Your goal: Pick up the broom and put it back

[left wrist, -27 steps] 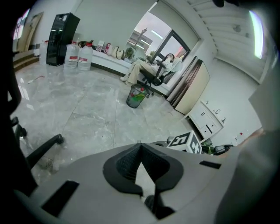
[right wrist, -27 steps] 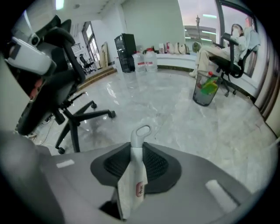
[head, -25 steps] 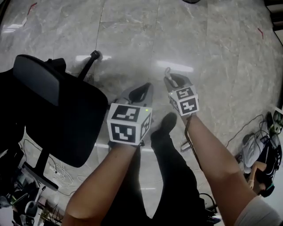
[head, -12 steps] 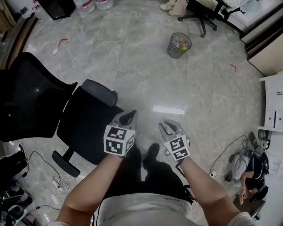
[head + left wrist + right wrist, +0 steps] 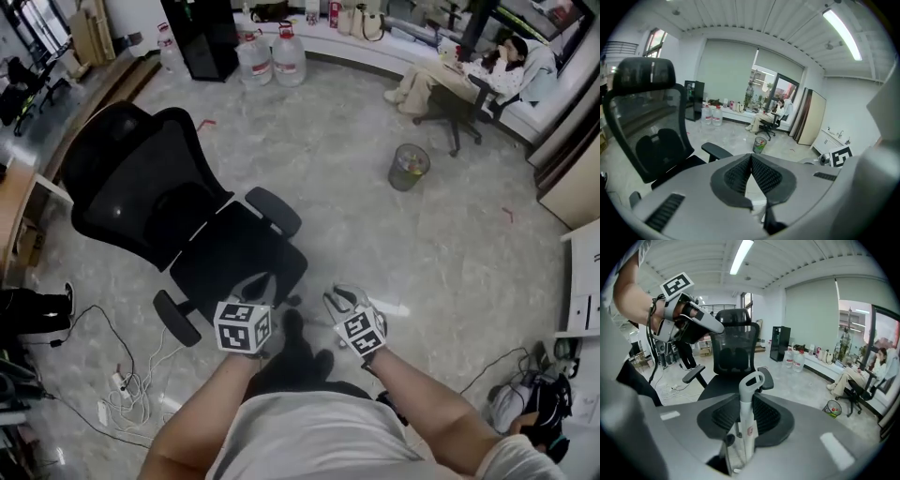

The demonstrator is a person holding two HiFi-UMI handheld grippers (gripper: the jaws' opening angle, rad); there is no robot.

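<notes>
1. Pick-up seems done: the right gripper (image 5: 746, 420) is clamped on the broom (image 5: 746, 397) handle, which stands upright.
2. The left gripper (image 5: 751, 164) has its jaws together and holds nothing.
3. Left to do: carry the broom to its place and release it.

Readable text: none that I can log.
Broom handle (image 5: 746, 425): small red label (image 5: 750, 431), print too small to read.
Marker cubes (image 5: 242, 326): black-and-white square patterns only, no letters or numbers.
Water jugs (image 5: 289, 64): any print is too small for me to make out.
</notes>
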